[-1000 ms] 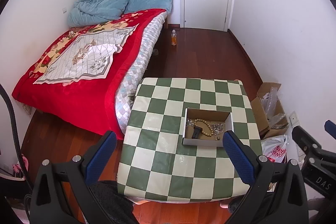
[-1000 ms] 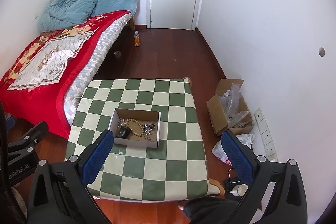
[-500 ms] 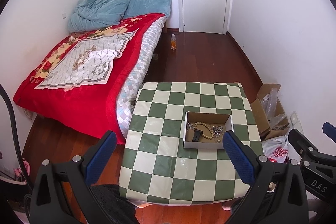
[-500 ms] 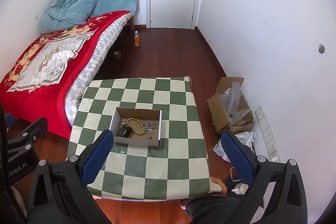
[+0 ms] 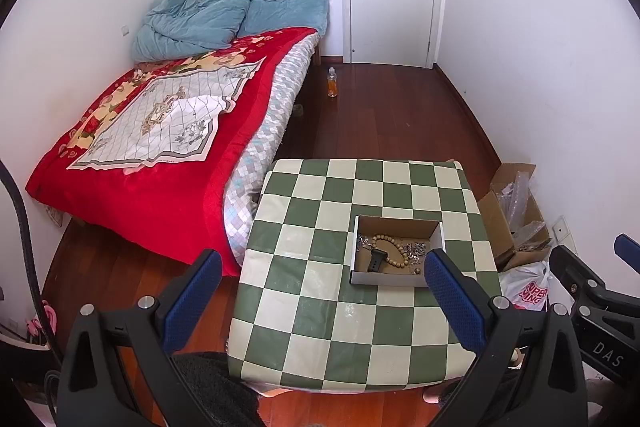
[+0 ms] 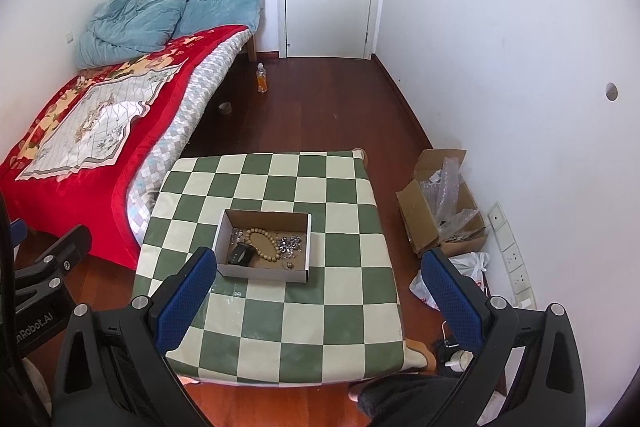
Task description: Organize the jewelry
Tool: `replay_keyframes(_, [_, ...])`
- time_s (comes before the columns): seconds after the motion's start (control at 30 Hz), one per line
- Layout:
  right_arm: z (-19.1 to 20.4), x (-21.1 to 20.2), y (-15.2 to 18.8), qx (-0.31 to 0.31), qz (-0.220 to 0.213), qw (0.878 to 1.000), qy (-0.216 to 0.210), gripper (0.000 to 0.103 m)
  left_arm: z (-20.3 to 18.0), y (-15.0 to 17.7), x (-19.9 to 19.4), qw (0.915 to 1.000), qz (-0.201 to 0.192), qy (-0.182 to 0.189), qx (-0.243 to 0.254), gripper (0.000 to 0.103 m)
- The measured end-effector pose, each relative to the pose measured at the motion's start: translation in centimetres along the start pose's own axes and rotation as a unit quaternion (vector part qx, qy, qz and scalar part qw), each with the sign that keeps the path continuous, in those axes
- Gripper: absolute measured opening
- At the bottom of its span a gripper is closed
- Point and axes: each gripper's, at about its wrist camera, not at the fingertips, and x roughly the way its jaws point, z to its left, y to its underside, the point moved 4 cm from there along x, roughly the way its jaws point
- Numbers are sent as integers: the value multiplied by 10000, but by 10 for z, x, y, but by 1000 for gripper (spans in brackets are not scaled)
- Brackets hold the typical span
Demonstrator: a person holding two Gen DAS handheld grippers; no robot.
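Observation:
A small cardboard box (image 5: 362,277) (image 6: 224,231) sits on the green-and-cream checkered table (image 5: 304,307) (image 6: 340,307). In it lie a wooden bead bracelet (image 5: 394,253) (image 6: 262,243), a black watch-like item (image 5: 376,259) (image 6: 240,254) and silver chains (image 5: 416,250) (image 6: 290,243). My left gripper (image 5: 320,299) is open and empty, high above the table's near side. My right gripper (image 6: 316,295) is open and empty, also high above the table. Each gripper shows at the edge of the other's view.
A bed with a red blanket (image 5: 160,131) stands left of the table. An open carton with plastic wrap (image 6: 440,207) and a plastic bag (image 5: 528,291) lie on the floor at the right wall. A bottle (image 5: 332,83) stands on the wooden floor near the door.
Both grippers have risen and pulled back a little, so the table and box look smaller and lower in view. Both stay open; the box's contents have not moved.

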Motion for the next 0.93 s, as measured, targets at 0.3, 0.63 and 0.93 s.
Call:
replay_keyframes(0.3, [1, -1, -1, 30, -3, 10000, -2, 103, 0, 0, 0, 10000, 7, 11, 11, 103])
replay_keyframes(0.63, [1, -1, -1, 47, -2, 10000, 1, 103, 0, 1, -1, 10000, -6, -3, 0, 103])
replay_keyframes(0.93, [1, -2, -1, 43, -11, 10000, 11, 103, -1, 3, -3, 10000, 16, 16, -6, 103])
